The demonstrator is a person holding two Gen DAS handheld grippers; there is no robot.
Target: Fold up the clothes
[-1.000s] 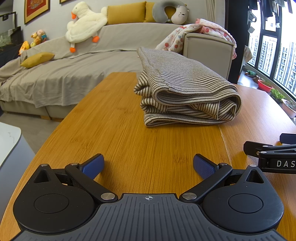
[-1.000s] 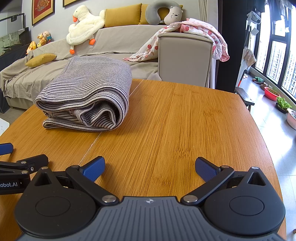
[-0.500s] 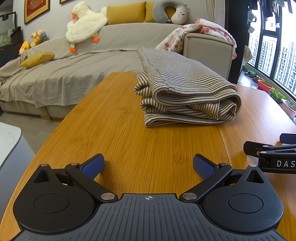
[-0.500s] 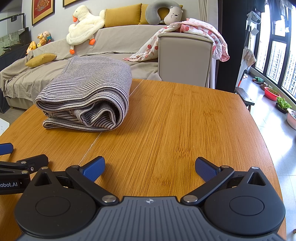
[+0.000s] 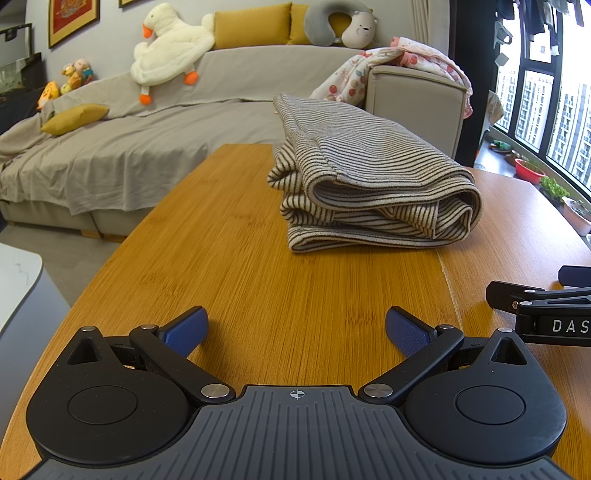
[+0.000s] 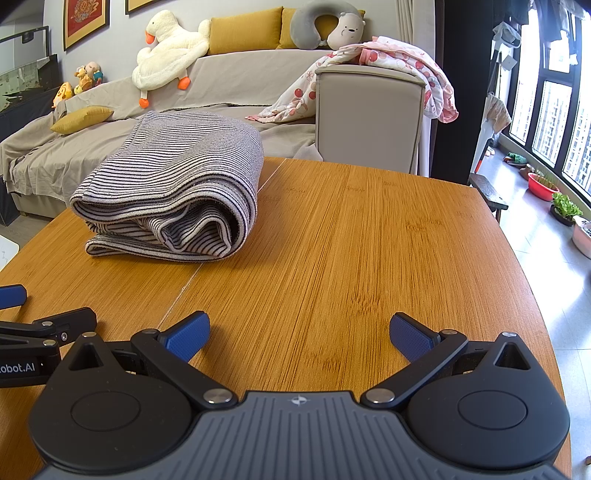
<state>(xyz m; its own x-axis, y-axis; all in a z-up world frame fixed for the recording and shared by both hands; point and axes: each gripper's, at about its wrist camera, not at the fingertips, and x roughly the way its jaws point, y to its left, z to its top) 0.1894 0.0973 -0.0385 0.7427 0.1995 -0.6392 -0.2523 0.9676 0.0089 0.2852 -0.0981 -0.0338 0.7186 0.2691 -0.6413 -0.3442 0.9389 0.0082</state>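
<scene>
While your left gripper (image 5: 295, 328) and right gripper (image 6: 299, 332) sit low over the table (image 6: 369, 240), jaws spread wide and holding nothing, the striped garment (image 5: 369, 184) lies folded ahead, well apart from both.

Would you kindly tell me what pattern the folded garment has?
Thin dark and pale stripes on the folded garment; left wrist view shows it best.

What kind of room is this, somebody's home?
Most likely a home living room: a covered sofa with a plush duck and yellow cushions, and a folded striped garment on a wooden table.
</scene>
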